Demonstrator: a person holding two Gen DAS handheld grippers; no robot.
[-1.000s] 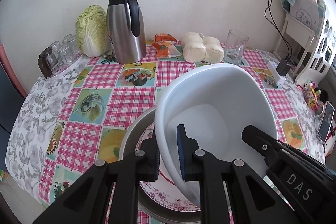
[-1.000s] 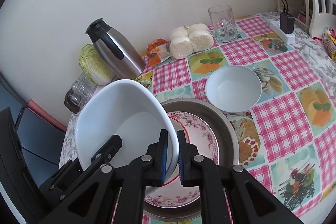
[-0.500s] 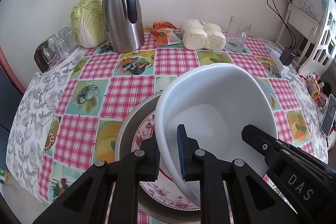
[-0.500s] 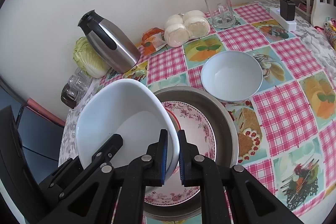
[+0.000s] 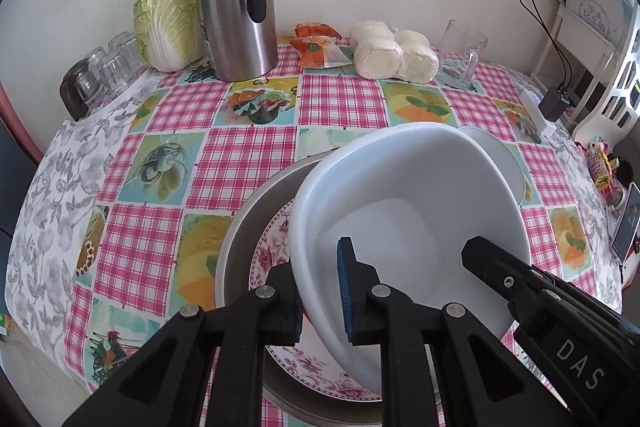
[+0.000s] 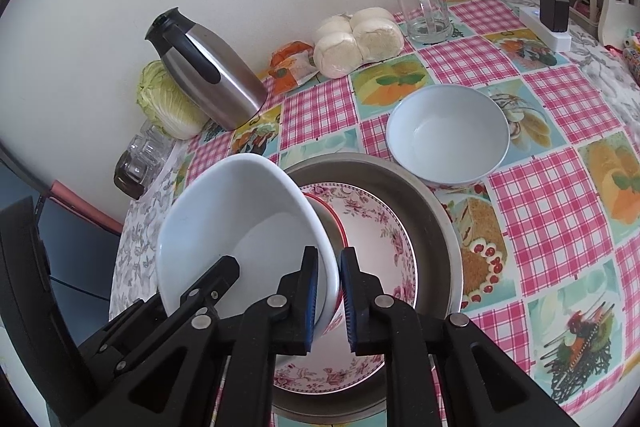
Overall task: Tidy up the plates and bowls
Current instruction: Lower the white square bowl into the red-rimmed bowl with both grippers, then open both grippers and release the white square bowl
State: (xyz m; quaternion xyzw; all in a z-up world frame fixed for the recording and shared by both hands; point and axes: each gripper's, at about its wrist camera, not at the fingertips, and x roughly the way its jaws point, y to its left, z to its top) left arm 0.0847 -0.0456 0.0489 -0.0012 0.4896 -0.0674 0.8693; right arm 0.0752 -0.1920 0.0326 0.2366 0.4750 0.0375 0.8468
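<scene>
My left gripper [image 5: 320,291] is clamped on the near rim of the white bowl [image 5: 404,227], which hangs tilted at lower centre of the frame over the floral plate [image 6: 384,227] in the metal pan [image 6: 436,195]. My right gripper [image 6: 329,301] straddles the opposite rim, and its jaws have just been opening, so I judge its hold to be loosening. To seat the bowl well, I should level it over the plate's centre, lower it until it bears, then release; the second bowl [image 6: 448,135] waits upper right.

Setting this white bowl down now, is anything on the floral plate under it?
Nothing visible: the floral plate in the metal pan lies bare under the tilted white bowl. The smaller bowl stands beside the pan.
</scene>
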